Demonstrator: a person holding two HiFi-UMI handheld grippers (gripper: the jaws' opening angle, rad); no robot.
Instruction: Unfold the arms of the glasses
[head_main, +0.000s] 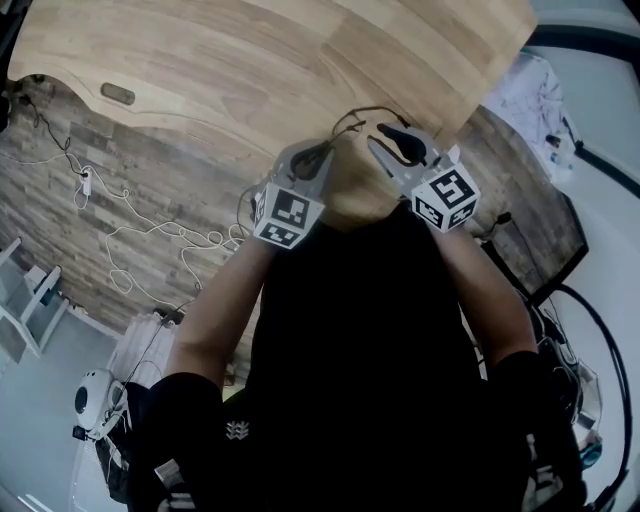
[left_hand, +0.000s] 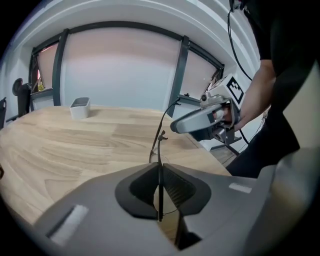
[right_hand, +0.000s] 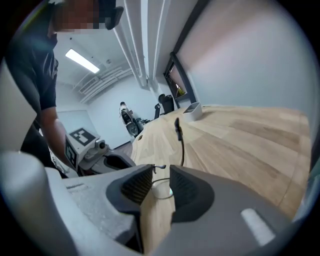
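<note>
Glasses (left_hand: 160, 192): thin dark wire frame, held in the air between the two grippers, at upper centre of the head view, just over the near edge of the table.
Left gripper (head_main: 320, 155): fingers pressed together on one slim arm of the glasses; arm upright in the pinch, its tip poking out past the pads toward the middle of the left gripper view.
Right gripper (head_main: 393, 140): fingers spread with a narrow gap; round wire lens rim (right_hand: 160, 192) showing through that gap; another arm (right_hand: 181, 145) rising beyond the jaws, tip uppermost.
Spacing: grippers close together, tips angled toward each other, marker cubes (head_main: 288, 220) toward the lower side of the frame.
Table (head_main: 250, 60): pale wood, filling the top of the head view.
White box (left_hand: 80, 107): small, on the table's far side, upper left of the left gripper view, well apart from the glasses.
Floor (head_main: 60, 200): grey-brown planks at left of the head view, with loose white cables (head_main: 150, 235) lying across it.
Person: dark top filling the lower centre of the head view, bare forearms running up to both grippers.
</note>
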